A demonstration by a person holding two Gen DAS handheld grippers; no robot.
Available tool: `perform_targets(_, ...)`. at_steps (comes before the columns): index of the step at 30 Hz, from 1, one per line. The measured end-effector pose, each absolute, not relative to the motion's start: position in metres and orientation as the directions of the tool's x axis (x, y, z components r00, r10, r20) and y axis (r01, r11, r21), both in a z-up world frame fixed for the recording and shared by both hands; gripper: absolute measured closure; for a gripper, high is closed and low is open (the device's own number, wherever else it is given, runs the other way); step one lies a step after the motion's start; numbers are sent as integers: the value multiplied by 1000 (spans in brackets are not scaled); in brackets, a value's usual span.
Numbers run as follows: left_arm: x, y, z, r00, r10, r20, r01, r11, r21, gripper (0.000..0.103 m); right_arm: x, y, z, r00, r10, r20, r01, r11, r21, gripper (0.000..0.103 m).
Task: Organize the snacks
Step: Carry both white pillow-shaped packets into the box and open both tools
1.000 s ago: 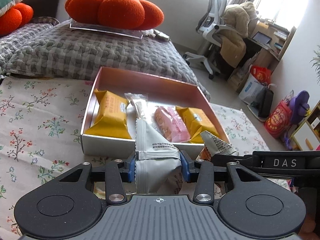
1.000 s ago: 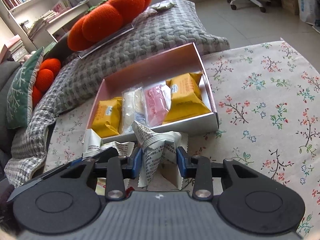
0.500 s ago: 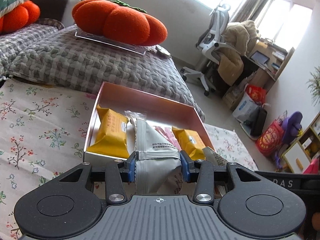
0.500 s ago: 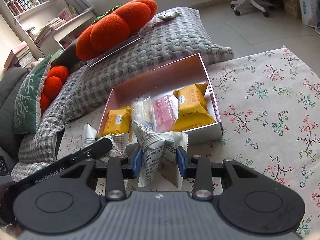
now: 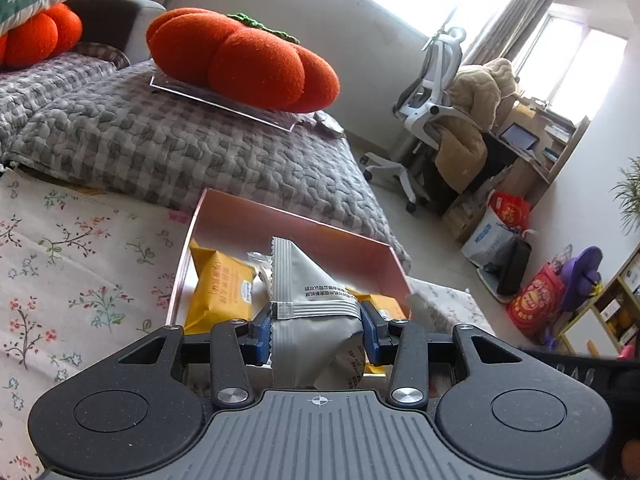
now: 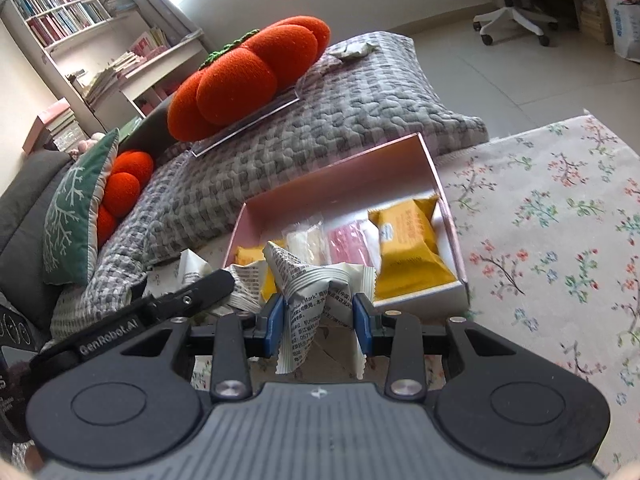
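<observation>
My left gripper [image 5: 316, 330] is shut on a grey-white snack packet [image 5: 310, 300] and holds it just in front of the open pink box [image 5: 288, 222]. A yellow packet [image 5: 222, 292] lies in the box's left side. My right gripper [image 6: 319, 316] is shut on a white printed snack packet [image 6: 310, 288], held near the box's [image 6: 454, 232] front wall. In the box I see two yellow packets [image 6: 408, 248], a pink one [image 6: 348, 240] and a clear one [image 6: 304, 238]. The left gripper's body [image 6: 160, 312] with its packet shows at the left of the right wrist view.
The box sits on a floral cloth [image 6: 552, 220]. A grey quilted cushion [image 5: 160, 144] with an orange pumpkin pillow [image 5: 244, 66] lies behind it. An office chair [image 5: 432, 92], desk and bags [image 5: 536, 296] stand at the far right.
Both grippers have risen and moved toward the box while keeping hold of their packets. The left view has tilted upward, so the box looks lower and closer.
</observation>
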State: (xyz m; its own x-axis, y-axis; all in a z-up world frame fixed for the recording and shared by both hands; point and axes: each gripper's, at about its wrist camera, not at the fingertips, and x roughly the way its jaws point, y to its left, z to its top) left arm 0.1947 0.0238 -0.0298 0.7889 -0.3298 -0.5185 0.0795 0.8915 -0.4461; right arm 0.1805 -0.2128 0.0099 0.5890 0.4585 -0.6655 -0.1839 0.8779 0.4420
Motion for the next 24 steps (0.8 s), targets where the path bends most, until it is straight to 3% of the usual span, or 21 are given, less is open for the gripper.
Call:
perform_targets(17,230,13,-31,824,-290,-487,86,913,-398,63,210,-200,-1,616,453,-645,-213,883,418,69)
perform_targets(24,261,18,-33,822,-236,-518,17,920,-391,63,228,-200,-3,633,430,-643,-191,892,409,69)
